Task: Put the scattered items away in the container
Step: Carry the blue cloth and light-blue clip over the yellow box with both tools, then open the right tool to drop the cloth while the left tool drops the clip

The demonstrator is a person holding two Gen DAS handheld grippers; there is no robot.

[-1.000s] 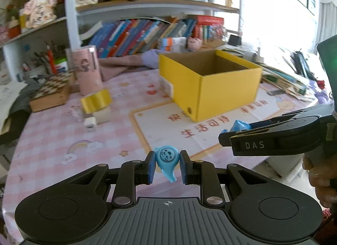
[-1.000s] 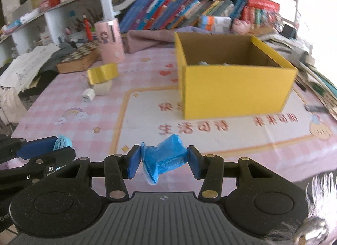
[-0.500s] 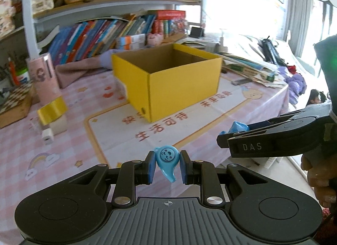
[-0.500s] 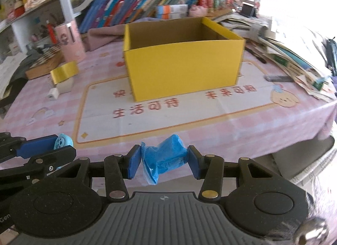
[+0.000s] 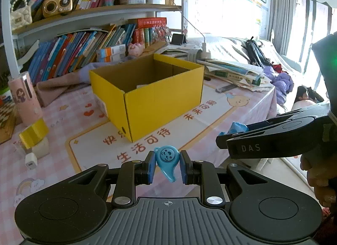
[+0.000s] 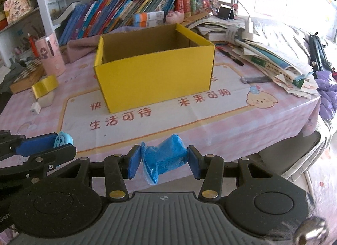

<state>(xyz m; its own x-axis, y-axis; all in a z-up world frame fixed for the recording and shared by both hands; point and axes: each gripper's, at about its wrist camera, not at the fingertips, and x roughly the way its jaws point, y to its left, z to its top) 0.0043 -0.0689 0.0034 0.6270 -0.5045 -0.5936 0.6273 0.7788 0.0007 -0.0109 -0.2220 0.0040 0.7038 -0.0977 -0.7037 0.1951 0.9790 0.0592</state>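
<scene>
An open yellow cardboard box (image 5: pixel 160 99) (image 6: pixel 155 76) stands on the pink checked tablecloth, ahead of both grippers. My left gripper (image 5: pixel 167 166) is shut on a small blue whistle-shaped toy (image 5: pixel 167 159) with a face on it, held above the table's near edge. My right gripper (image 6: pixel 164 160) is shut on a blue wrapped packet (image 6: pixel 166 158), also held near the front edge. In the left wrist view the right gripper (image 5: pixel 231 134) sits to the right. In the right wrist view the left gripper (image 6: pixel 61 142) shows at lower left.
A yellow tape roll (image 5: pixel 33 134) on a white block and a small white charger (image 5: pixel 31 160) lie left of the box. A pink cylinder (image 5: pixel 25 99) stands behind them. Stacked books and papers (image 6: pixel 273 59) crowd the right. Bookshelves line the back.
Both views have swung right and back: the box has shifted towards the middle and left of the frames and the table's right edge has come into view. Both grippers stay shut on their items.
</scene>
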